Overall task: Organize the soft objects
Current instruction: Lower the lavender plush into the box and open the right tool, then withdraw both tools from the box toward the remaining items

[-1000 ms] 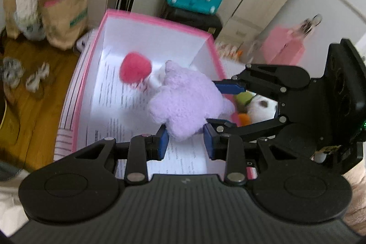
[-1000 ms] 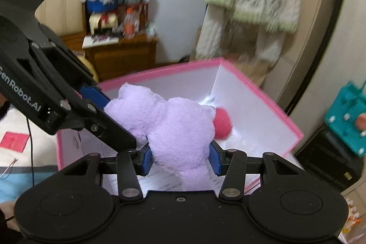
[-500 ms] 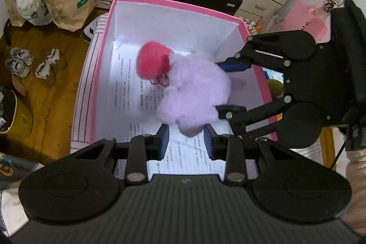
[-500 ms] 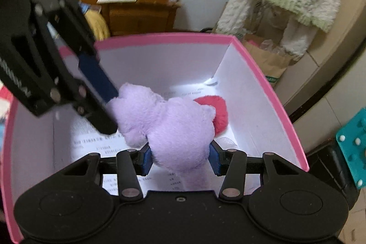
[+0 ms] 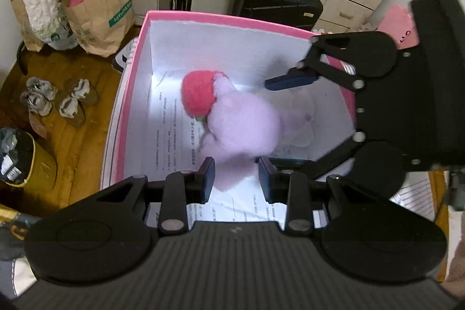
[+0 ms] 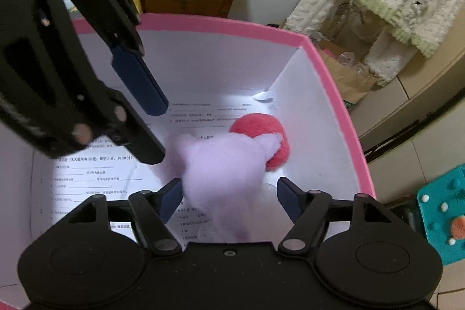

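R gripper [image 6: 229,193]: jaws have just been opening, now apart w/ the purple plush toy [image 6: 221,167] between them. Near-side pad looks to brush the fur, far-side pad stands clear, so no clamp; toy blurred, prob dropping out of the grip. L gripper [image 5: 236,177]: log puts it at its tightest, yet the pads show a gap and only the toy's bottom edge sits between them; can't tell if they pinch fur, I read it as closed down, not holding.

Toy is just ahead of both tips, inside the pink box [image 5: 186,15], over the printed paper sheet [image 5: 174,132] lining the floor. Red ball [image 6: 261,135] lies touching the toy's far side, toward the box corner.

Step in hand, as I judge it: release toy into box. To do it well: open R fully before pulling back so fur doesn't snag on the near pad; lift both grippers straight up, clear of the box walls; don't drag the sheet. L fingers [image 6: 139,80] hang close beside R, so back out one at a time.
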Tool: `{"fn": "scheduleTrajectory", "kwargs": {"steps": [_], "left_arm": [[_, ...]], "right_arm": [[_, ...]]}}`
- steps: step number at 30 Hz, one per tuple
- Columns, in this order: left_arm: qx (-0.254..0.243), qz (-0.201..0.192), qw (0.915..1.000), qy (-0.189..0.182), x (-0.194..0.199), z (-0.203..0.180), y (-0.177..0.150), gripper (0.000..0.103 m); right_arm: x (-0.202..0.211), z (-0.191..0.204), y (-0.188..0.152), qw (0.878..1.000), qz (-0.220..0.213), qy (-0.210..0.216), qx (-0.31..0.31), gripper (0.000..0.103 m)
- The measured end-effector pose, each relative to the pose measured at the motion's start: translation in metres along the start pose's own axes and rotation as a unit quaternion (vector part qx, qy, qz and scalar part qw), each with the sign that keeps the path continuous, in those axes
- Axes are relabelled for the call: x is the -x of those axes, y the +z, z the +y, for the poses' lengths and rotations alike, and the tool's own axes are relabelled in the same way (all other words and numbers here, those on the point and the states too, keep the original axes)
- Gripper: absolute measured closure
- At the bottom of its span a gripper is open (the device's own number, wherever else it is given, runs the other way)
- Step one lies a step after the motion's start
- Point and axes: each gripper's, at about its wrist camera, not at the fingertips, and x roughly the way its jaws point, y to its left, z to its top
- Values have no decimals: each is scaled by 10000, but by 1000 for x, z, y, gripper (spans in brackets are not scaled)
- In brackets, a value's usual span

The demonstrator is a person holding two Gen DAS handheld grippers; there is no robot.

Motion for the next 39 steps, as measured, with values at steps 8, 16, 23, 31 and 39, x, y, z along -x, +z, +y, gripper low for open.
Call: {"fn": "scheduleTrajectory", "kwargs": {"steps": [8,16,23,31,39], "left_arm": [[-242,-323,9992,37,28,-12,-7,62],[-603,-602,9963,95,74,-38,-29,51],[-982,-732,9924,147,108,-70,-52,44],[-1445,-793,9863,-79,139,-114,-79,37],[-1967,-717,9773,-323,137,-157,-106,32]], "right_arm": [[61,-3,-20,9927,-489,235,-1076,26],[122,20,-41,9800,-934,155,-1753,26],[165,46,-66,9729,-1161,4,-1999,26],[215,81,-100,9664,-1419,-214,-2132,26],[243,115,-146,9599,-1493,-518,-2314,26]]}}
